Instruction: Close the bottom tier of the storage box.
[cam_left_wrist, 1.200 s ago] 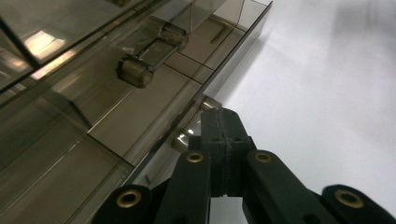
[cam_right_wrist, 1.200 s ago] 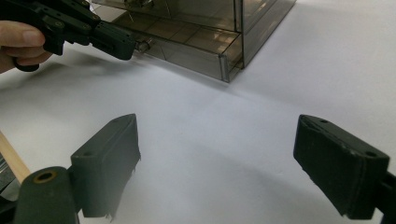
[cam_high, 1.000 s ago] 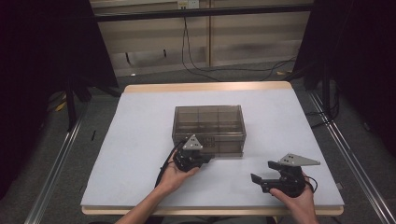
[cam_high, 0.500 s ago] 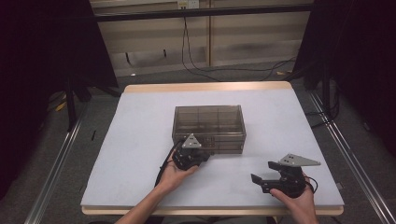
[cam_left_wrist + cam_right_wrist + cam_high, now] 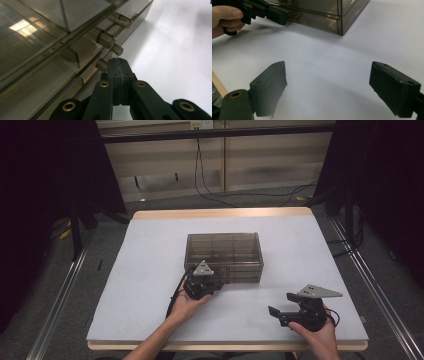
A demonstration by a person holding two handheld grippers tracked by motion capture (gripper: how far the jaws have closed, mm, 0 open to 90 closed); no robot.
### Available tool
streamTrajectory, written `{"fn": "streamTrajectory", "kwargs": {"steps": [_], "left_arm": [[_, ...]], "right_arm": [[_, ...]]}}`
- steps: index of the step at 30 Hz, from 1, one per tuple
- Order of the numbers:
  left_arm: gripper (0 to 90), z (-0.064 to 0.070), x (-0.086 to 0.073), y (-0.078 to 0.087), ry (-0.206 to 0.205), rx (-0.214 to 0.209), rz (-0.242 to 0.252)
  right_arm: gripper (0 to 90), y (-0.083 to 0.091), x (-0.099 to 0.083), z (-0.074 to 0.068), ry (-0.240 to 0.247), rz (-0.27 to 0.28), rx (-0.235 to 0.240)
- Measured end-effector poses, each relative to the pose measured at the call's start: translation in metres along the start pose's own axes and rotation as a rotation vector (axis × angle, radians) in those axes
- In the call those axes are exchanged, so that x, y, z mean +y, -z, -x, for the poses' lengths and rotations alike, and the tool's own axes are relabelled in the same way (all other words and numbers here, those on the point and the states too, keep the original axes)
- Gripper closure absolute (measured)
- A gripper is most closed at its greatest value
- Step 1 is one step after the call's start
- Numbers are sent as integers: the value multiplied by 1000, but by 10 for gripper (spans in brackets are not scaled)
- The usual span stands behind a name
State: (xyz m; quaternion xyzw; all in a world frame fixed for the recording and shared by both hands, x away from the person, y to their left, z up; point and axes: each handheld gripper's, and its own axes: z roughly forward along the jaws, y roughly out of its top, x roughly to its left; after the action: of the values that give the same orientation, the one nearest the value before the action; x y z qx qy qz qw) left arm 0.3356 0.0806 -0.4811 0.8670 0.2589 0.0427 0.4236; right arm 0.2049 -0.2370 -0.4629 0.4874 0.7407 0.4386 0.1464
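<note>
A: Dark room, cables along the far wall, and a white tabletop (image 5: 150, 285) with a smoky clear drawer box (image 5: 223, 251) sitting at its middle. Where are the hands?

B: The left tongs (image 5: 218, 282) are pressed up to the near face of the box, low on its left half. In the left gripper view their jaws look closed, tips right beside a small round drawer knob (image 5: 102, 65); whether they actually pinch anything I cannot tell.

A: And the other?

B: The right tongs (image 5: 280, 312) rest near the right front corner of the tabletop, well apart from the box, jaws spread wide and empty.

A: So which step is this?

B: I'd judge it's taking hold of a drawer pull. The next move likely calls for a straight pull toward the near edge, with the right tongs steadying the box if it slides.

A: Any change from a second ago?

B: Hardly any; both grippers and the box sit where they were.
</note>
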Motion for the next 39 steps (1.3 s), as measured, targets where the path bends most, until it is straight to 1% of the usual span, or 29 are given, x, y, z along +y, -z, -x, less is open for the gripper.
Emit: {"fn": "streamTrajectory", "kwargs": {"steps": [4, 5, 6, 8, 12, 14, 15, 16, 17, 18, 20, 21, 22, 23, 24, 25, 26, 27, 28, 29, 30, 31, 32, 33, 35, 36, 38, 39], "left_arm": [[896, 2, 0, -2, -13, 6, -12], [900, 3, -1, -3, -15, 8, -2], [900, 3, 0, -2, -18, 12, -13], [900, 2, 1, -1, 2, 13, 13], [900, -1, 2, 2, 19, 8, 20], [898, 0, 2, 2, 1, 9, -3], [888, 1, 2, 2, -7, 3, -5], [858, 1, 2, 2, -11, -2, -7], [836, 2, 3, 4, -22, 4, -16], [827, 3, 4, 6, -28, -2, -10], [769, 5, 5, 10, -30, -15, 2], [743, 6, 6, 13, -41, -21, -6], [709, 8, 6, 15, -44, -29, -1], [668, 8, 6, 15, -44, -29, -1], [668, 9, 6, 19, -61, -23, -6], [591, 13, 7, 26, -62, -37, 1], [527, 13, 7, 26, -62, -37, 1], [451, 15, 7, 29, -72, -24, -5], [412, 19, 7, 36, -72, -10, -2], [375, 19, 7, 36, -72, -10, -2], [323, 20, 6, 43, -81, -4, 17], [279, 21, 5, 46, -73, 5, 11], [241, 21, 4, 49, -72, 4, 17], [225, 22, 3, 52, -61, 3, 17], [207, 21, 1, 58, -53, -9, 21], [179, 21, -1, 61, -55, -13, 21], [159, 22, -4, 64, -51, -7, 29], [139, 22, -7, 69, -61, 1, 30]], "right_arm": [[142, 0, 0, 0, -2, 2, 2], [142, 0, 0, 1, -2, 2, 1], [142, 1, 0, 1, -5, 2, -1], [142, 1, 0, 1, -4, 2, 0], [143, 1, 0, 1, -5, 2, -2], [142, 1, 0, 1, -5, 0, -1], [143, 1, 0, 1, -4, 0, -1], [142, 0, 0, 1, -2, 2, 0], [142, 1, 0, 1, -3, 2, 0], [142, 1, 0, 1, -5, 1, 0], [142, 1, 0, 1, -3, 4, -2], [142, 1, 0, 1, -5, 4, -2], [142, 1, 0, 2, -4, 5, -3], [142, 1, 0, 2, -4, 5, -3], [142, 1, 0, 1, -7, 4, -3], [142, 2, 0, 1, -5, 3, -2], [142, 2, 0, 1, -5, 3, -2], [142, 2, 0, 1, -5, 2, -3], [142, 2, 0, 1, -7, 3, -4], [142, 2, 0, 2, -5, 5, -5], [142, 2, 0, 2, -5, 5, -6], [142, 2, 0, 2, -6, 4, -6], [142, 2, 0, 2, -6, 3, -6], [142, 2, 0, 2, -6, 3, -5], [141, 2, 0, 2, -6, 5, -4], [138, 2, 0, 2, -6, 5, -5], [131, 1, 0, 2, -5, 5, -5], [125, 1, 0, 1, -7, 6, -6]]}}
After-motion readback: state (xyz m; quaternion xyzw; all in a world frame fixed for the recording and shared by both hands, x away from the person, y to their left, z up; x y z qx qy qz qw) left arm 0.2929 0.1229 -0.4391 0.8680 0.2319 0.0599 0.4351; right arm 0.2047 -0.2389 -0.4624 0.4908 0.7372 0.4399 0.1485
